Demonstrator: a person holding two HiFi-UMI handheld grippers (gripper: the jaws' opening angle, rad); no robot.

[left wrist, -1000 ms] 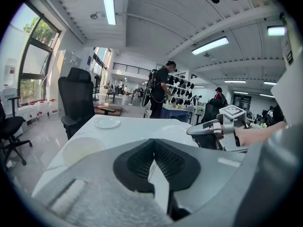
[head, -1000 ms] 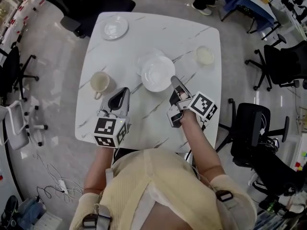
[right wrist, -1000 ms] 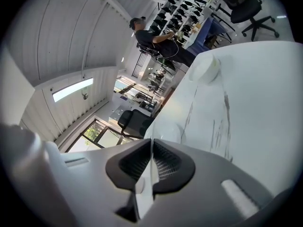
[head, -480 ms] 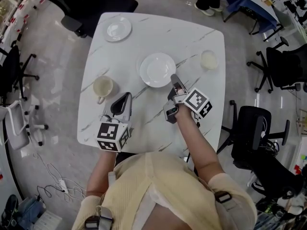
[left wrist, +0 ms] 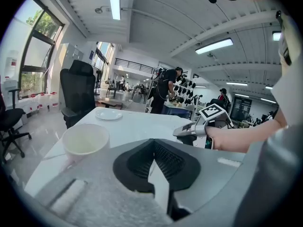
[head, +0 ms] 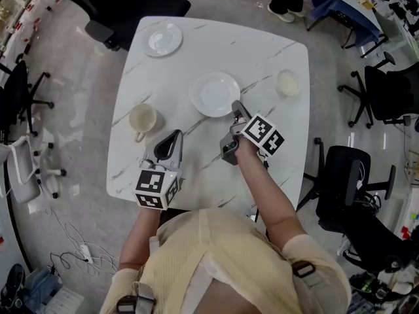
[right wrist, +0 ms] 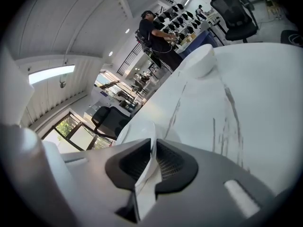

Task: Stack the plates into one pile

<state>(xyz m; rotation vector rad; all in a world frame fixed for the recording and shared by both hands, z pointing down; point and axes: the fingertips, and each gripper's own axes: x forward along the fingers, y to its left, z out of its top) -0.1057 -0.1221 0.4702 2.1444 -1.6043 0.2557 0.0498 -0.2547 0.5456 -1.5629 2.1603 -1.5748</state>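
A white marble-patterned surface (head: 262, 51) with rounded corners fills the middle of the head view, and a black office chair (head: 124, 5) stands against its far left corner. The left hand-held gripper (head: 171, 136) hangs over the near left part of the surface with its jaws pressed together on nothing, its tip pointing towards the far side, just beside the cup. The right hand-held gripper (head: 236, 105) reaches in from the near right, and its jaws, which have just been easing apart a little, have the near right rim of the large plate (head: 211, 91) between their pads, still pinched. That large plate lies flat near the middle of the surface. The small plate (head: 163, 40) sits alone at the far left corner, well apart from it. A cream cup (head: 142, 118) stands towards the left edge, and a small pale bowl (head: 287, 82) stands near the right edge.
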